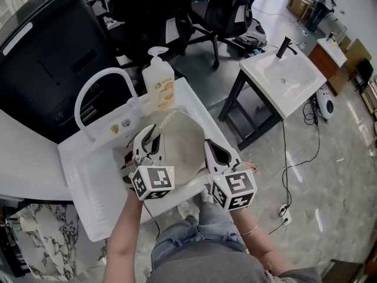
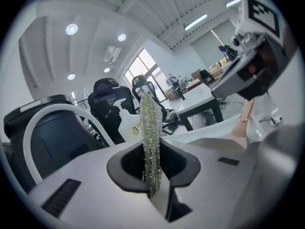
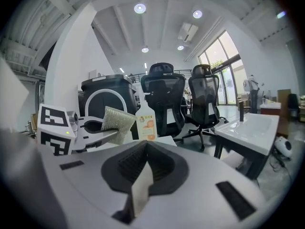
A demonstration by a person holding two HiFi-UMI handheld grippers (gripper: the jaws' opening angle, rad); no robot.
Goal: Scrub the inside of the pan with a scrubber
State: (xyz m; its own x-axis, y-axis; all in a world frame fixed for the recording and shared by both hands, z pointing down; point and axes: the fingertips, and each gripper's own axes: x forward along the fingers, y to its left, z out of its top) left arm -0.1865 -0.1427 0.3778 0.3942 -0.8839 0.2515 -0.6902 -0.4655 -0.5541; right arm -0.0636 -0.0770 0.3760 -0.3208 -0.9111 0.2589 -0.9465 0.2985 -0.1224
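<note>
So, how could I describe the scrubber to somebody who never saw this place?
Find the white sink in front of the person, with the beige pan in it. Over the pan, the left gripper pinches a thin flat pad: the scrubber, the only silvery, glittering thing there.

Round ceiling lights [image 3: 139, 8] are glowing between white beams, and daylight is coming in through tall windows [image 3: 220, 56]. Black office chairs [image 1: 227, 13] are standing on a glossy grey floor [image 1: 336, 175] that is reflecting the light. A white washstand [image 1: 281, 75] on dark legs is standing near them, and a large black cabinet [image 1: 47, 52] is filling the far left.
</note>
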